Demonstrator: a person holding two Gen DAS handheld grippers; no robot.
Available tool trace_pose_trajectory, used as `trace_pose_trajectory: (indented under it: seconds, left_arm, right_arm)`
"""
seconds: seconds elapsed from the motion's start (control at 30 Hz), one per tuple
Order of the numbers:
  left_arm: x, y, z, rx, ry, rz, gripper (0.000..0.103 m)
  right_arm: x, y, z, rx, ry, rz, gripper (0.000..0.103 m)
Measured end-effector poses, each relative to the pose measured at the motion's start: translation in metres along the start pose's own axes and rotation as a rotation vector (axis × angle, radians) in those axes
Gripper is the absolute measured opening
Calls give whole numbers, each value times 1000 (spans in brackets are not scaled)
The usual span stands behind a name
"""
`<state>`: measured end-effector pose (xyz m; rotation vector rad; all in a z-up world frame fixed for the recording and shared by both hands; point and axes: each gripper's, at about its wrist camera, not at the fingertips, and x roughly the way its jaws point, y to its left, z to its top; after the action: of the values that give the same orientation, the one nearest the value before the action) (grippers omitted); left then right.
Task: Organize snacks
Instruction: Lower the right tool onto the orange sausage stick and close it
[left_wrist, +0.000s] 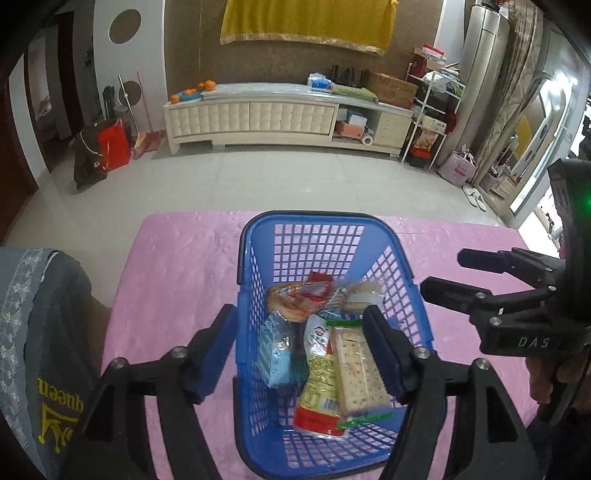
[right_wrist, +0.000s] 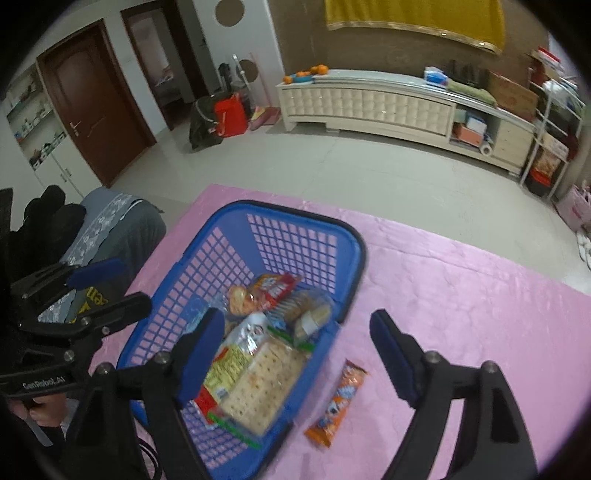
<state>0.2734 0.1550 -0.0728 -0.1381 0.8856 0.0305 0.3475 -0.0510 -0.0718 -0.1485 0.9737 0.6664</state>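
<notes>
Snacks in a blue basket on a pink-covered surface, with both our claws spread wide and empty.

From the left of the room we saw a dark wooden door, then a red bag on the pale tiled floor, a long cream cabinet against the wall with oranges on its top and a yellow cloth hanging above, and a white wire rack at the far right. On the pink surface our left claw straddled the near left wall of the blue basket, which held a cracker pack and other wrapped snacks. Our right claw hovered over the basket's right rim, and an orange snack pack lay on the surface just beside the basket.
</notes>
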Motion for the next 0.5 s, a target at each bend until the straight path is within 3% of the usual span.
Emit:
trace_pose_trajectory:
  seconds: [0.13,0.5]
  left_arm:
    - [-6,-9,-8,-3,-6,-1,68]
    - [9,-27,-22,-19,71,-2,68]
  right_arm:
    - [-13,-1,-14,11,6,-27,85]
    - [-16,-17,-49,37,63,-124,85]
